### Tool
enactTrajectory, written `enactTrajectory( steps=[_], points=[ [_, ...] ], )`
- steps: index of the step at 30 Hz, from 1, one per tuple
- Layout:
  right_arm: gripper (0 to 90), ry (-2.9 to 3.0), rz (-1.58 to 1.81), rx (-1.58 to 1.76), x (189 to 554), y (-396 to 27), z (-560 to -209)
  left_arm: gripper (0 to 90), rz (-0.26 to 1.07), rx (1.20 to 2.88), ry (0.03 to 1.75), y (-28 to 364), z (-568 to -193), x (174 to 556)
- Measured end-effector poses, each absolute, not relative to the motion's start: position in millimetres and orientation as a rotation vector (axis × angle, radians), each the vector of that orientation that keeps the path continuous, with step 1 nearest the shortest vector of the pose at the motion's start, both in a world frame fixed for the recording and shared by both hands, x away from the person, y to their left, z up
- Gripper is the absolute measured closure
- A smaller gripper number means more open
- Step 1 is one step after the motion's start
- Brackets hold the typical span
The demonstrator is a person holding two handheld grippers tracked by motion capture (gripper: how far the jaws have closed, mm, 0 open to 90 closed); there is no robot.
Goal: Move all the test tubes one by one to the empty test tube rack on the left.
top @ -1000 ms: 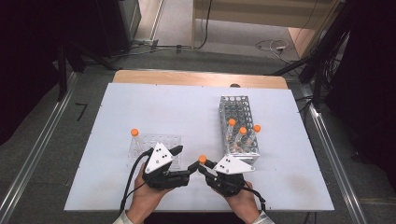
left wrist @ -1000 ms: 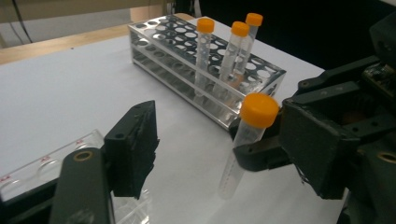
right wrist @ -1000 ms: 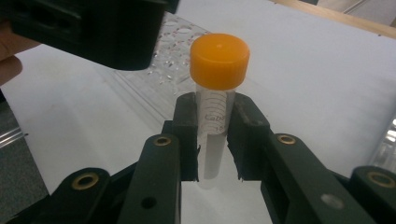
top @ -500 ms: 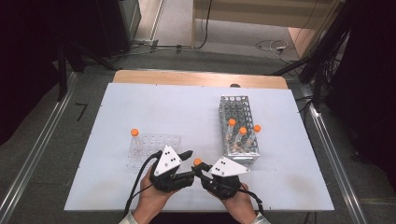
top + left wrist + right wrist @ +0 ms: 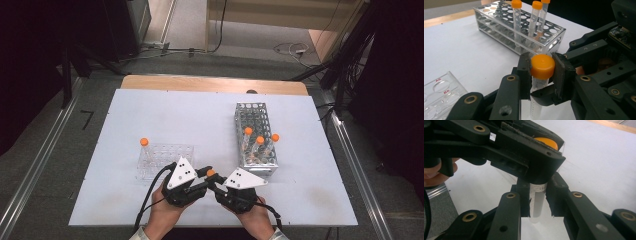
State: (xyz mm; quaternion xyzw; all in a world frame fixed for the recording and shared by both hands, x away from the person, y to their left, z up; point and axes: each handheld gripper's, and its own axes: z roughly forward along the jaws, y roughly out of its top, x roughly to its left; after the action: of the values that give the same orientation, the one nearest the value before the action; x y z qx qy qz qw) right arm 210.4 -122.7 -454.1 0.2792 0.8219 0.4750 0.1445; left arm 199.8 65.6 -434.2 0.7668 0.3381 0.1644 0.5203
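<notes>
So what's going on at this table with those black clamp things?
A person holds one clear plastic tube with an orange screw cap between two hand-held grippers. The right gripper grips the tube's body; the left gripper has just closed its jaws on the cap. Three more capped tubes stand in the perforated metal rack, and one stands in the clear plastic rack.

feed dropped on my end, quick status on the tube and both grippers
Left gripper just closed on the orange cap. Right gripper shut on the tube body below. Nothing in the way; metal rack off to the side.
</notes>
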Motion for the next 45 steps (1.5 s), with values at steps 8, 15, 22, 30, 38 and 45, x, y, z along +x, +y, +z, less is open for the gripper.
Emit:
enactTrajectory(
  steps=[8,15,22,30,38,45],
  points=[
    [43.8,2.405,1.373,0.804,213.6,-124.9,-453.1,69.5,0.386,1.799,0.829,74.5,-427.5,201.4],
    [37.9,2.401,1.374,0.813,215.5,-129.5,-451.2,69.5,0.415,1.745,0.850,89.2,-414.1,205.7],
    [37.9,2.394,1.375,0.828,216.0,-132.6,-450.5,69.6,0.456,1.671,0.906,113.9,-398.9,212.4],
    [38.3,2.392,1.371,0.829,216.7,-133.7,-450.6,69.6,0.497,1.597,0.966,140.5,-388.3,220.2],
    [38.4,2.389,1.367,0.836,217.4,-134.9,-450.7,69.6,0.569,1.562,1.028,163.9,-385.0,226.4],
    [38.4,2.385,1.369,0.839,217.7,-136.2,-450.2,69.6,0.651,1.546,1.083,181.0,-384.4,231.4]
  ],
)
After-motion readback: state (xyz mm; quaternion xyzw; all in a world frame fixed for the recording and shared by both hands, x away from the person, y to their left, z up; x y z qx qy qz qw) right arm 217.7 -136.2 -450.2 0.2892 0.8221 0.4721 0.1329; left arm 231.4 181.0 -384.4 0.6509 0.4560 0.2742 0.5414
